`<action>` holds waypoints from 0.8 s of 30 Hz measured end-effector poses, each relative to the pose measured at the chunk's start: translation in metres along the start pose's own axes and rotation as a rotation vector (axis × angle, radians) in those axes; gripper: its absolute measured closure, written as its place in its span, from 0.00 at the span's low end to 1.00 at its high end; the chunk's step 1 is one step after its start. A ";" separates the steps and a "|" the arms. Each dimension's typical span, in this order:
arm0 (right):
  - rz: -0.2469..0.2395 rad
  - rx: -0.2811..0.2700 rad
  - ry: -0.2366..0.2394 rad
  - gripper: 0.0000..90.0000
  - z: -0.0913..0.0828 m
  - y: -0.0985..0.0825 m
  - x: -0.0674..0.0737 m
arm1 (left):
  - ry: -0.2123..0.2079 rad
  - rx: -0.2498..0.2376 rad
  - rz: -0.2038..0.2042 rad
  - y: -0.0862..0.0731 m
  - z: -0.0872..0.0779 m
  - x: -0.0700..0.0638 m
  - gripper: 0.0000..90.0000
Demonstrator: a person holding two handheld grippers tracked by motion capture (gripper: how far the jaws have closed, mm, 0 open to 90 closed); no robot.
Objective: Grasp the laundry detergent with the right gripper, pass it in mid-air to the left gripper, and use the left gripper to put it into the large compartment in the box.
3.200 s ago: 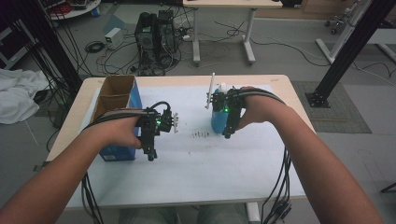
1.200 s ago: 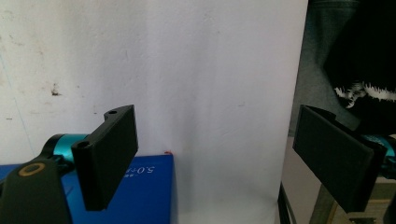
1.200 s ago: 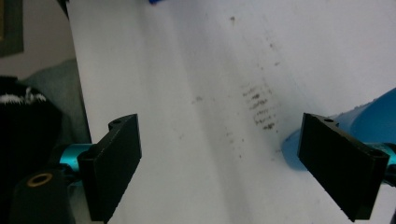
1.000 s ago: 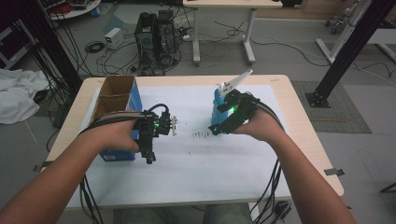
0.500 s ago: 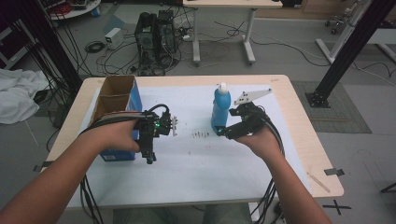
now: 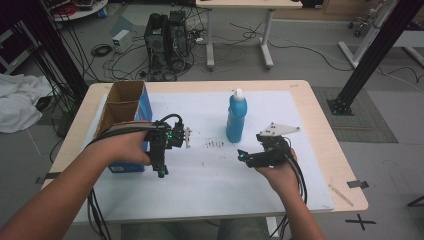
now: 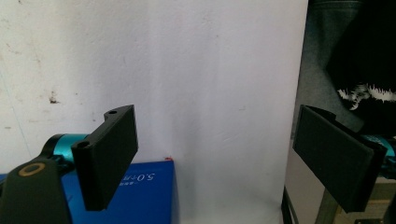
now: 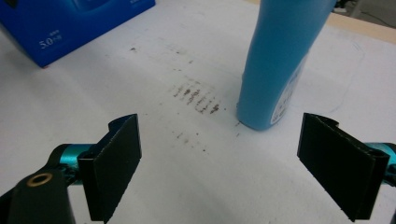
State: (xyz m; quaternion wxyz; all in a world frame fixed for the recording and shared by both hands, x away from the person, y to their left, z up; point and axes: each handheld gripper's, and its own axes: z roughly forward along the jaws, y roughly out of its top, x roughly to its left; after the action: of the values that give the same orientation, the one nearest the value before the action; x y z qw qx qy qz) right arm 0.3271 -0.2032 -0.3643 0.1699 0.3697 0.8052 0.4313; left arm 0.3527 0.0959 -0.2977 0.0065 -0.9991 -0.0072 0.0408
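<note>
1. Right gripper [image 6: 242, 156]: held low over the white sheet [image 6: 220, 185] on the desk [image 6: 325, 150], near the person's edge. In the right gripper view its 2 fingers [image 8: 116, 163] stand wide apart with nothing between them, aimed toward the base of the bottle.
2. Left gripper [image 6: 161, 169]: held just beside the front of the blue box [image 6: 145, 107]. In the left gripper view its 2 fingers [image 7: 109, 154] are also spread wide and hold nothing; a corner of the box shows below them.
3. Blue bottle [image 6: 235, 117]: stands upright on the sheet near the desk centre, free of both grippers, a little beyond the right gripper. Dark smudge marks [image 6: 214, 144] lie on the sheet between the bottle and the left gripper.
4. Handling estimate, bottle: smooth plastic wall, likely slippery and somewhat compliant under squeeze. Fill level cannot be read, so weight is unknown. The tall, narrow form is likely to tip if pushed high.
5. Recommended hold: across the straight lower-to-middle body, fingers square to the wall. Avoid the tapered neck and the white cap [image 6: 239, 93], where the fingers could slide off.
6. Blue box: open-topped cardboard at the far left of the desk, stiff-walled; contents cannot be seen.
</note>
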 end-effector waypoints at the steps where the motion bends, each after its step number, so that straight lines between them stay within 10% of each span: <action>1: 0.009 -0.005 -0.010 0.14 0.001 -0.004 0.002 | -0.002 -0.004 0.002 0.000 0.000 0.000 0.16; 6: 0.037 -0.059 -0.116 0.14 0.018 -0.018 0.008 | -0.001 -0.002 0.001 -0.002 -0.001 0.000 0.15; 24: 0.129 -0.104 -0.268 0.14 0.074 -0.021 0.008 | 0.011 0.001 -0.001 -0.001 -0.004 -0.001 0.15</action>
State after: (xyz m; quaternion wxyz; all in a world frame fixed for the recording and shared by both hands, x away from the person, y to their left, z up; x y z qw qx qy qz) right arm 0.3565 -0.1627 -0.4236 0.2667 0.4656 0.7266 0.4290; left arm 0.3518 0.0967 -0.2933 0.0073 -0.9993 -0.0075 0.0351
